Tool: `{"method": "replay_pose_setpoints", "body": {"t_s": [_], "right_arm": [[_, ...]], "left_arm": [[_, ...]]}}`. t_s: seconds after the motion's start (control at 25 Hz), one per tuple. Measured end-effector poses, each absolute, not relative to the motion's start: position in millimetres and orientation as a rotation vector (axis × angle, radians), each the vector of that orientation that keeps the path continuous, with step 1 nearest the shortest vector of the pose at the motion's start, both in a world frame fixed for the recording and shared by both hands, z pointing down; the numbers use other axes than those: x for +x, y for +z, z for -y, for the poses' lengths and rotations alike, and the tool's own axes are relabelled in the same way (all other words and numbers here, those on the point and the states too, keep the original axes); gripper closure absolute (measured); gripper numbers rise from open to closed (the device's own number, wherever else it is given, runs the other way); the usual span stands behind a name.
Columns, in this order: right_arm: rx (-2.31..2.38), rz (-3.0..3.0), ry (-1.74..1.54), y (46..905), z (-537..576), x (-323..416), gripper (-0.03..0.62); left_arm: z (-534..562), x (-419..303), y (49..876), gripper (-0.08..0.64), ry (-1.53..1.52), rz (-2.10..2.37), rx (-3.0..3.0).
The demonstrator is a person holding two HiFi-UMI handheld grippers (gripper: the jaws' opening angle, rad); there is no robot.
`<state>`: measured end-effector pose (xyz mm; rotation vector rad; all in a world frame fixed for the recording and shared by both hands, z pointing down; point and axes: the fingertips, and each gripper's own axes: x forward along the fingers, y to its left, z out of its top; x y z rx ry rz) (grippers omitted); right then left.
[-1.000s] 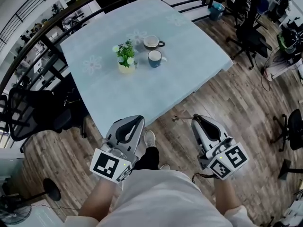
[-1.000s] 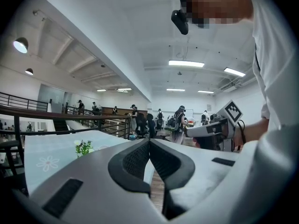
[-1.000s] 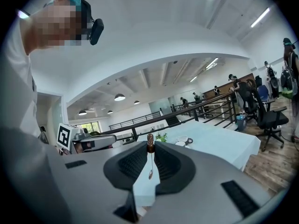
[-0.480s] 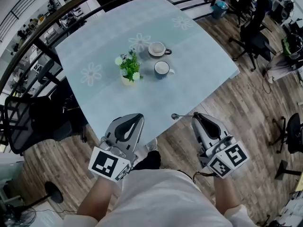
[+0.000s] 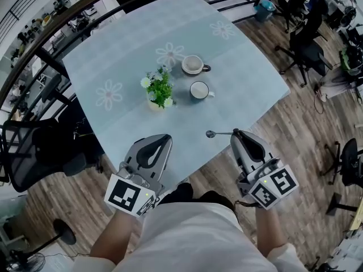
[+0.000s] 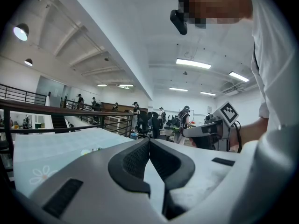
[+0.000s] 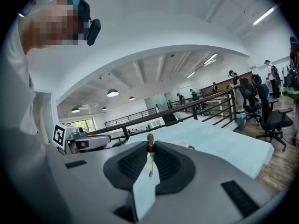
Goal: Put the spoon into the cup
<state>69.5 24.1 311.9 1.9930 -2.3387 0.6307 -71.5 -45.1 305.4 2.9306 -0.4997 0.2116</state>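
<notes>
The spoon point(image 5: 218, 134) is slim and metal, and most of its handle is hidden inside the right hand-held gripper point(image 5: 237, 134), which pinches it. Only the stem and small bowl stick out leftward, low centre, over the bench point(image 5: 113, 55) edge. The left hand-held gripper point(image 5: 164, 138) is pressed together with nothing in it. The blue cup point(image 5: 199, 90) now sits lower in frame than before

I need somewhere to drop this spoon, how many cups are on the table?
2. A pale cup sits farther back and a blue cup nearer, both right of the potted plant. None looks hidden.
</notes>
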Motion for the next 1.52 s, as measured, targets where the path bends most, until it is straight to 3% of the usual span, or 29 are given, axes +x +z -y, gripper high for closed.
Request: {"method": "replay_pose_setpoints", "body": {"t_s": [1.52], "right_arm": [[1.564,2.546,0.631,351.8,149.7,154.6,0.535]], "left_arm": [[132.4,-6.6,338.7,0.541,0.294,0.925,2.753]]}}
